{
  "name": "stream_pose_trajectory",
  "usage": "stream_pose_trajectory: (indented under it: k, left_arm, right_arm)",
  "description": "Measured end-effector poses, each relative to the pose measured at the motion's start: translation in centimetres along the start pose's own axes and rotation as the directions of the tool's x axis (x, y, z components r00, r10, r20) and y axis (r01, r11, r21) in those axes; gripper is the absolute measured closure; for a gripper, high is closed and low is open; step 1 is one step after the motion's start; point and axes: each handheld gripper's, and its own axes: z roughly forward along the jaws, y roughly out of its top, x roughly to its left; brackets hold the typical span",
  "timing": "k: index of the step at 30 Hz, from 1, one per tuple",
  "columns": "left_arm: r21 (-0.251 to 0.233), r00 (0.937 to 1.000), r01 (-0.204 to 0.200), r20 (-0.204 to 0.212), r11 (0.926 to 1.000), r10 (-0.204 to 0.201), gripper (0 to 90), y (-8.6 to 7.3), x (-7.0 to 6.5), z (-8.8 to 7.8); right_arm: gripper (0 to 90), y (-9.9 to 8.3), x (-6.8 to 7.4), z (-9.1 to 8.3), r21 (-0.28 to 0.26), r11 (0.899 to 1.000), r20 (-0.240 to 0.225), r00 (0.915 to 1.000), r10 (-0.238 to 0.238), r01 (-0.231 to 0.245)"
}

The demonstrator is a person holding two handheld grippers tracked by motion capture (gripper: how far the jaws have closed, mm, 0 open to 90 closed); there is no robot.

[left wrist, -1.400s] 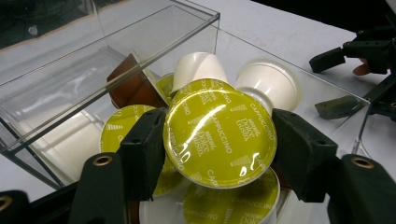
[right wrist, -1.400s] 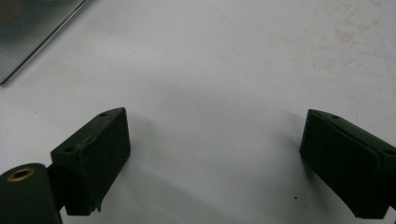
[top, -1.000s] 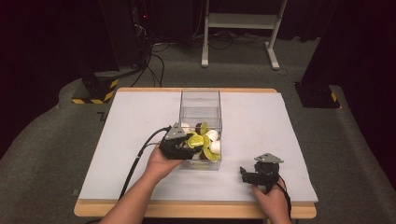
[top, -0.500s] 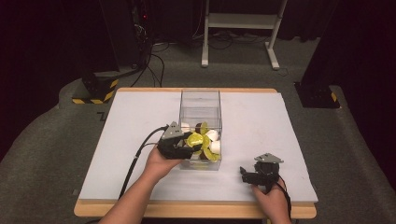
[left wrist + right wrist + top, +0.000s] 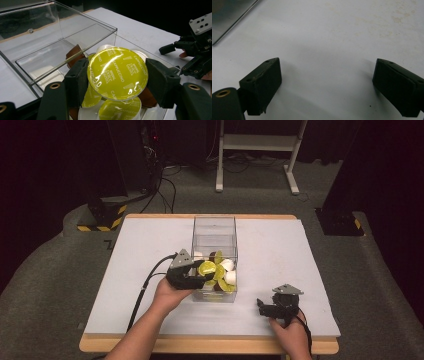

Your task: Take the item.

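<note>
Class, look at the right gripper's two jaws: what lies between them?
Nothing but bare white table, seen in the right gripper view; the right gripper stands open.

Yellow-green capsule lid [image 5: 117,73], black tongs [image 5: 117,80]

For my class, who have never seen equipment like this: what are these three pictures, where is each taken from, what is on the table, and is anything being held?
There is no robot here. A person holds a hand-operated gripper in each hand. One picture looks down from above the white table. The other two come from cameras riding on each gripper, looking along its black jaws. On the table stands a clear plastic box holding coffee capsules. The left gripper is closed on a yellow-lidded capsule marked cappuccino, at the box. The right gripper is open over bare table, holding nothing, off to the box's right.
</note>
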Motion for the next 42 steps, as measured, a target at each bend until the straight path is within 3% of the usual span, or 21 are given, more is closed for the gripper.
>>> stream_pose_trajectory:
  k: [18,23,26,42]
  left_arm:
    - [-0.027,1.0,0.005,0.002,0.9996,-0.005,37.9,0.5,0.3,-1.5]
    - [-0.027,1.0,0.005,-0.002,0.9996,-0.005,37.9,0.4,0.7,-2.1]
    - [-0.039,0.9997,0.025,-0.005,0.9989,-0.025,37.9,0.4,1.0,-2.4]
    - [-0.055,0.9994,0.024,-0.023,0.9982,-0.025,37.9,0.4,2.0,-3.7]
  right_arm:
    - [8.3,0.0,0.0,0.0,0.0,1.0,0.0,1.0,0.0,0.0]
    - [8.3,0.0,0.0,0.0,0.0,1.0,0.0,1.0,0.0,0.0]
    - [8.3,0.0,0.0,0.0,0.001,1.0,-0.001,1.0,-0.001,0.001]
    - [8.3,0.0,0.0,0.0,0.0,1.0,0.0,1.0,-0.001,0.001]
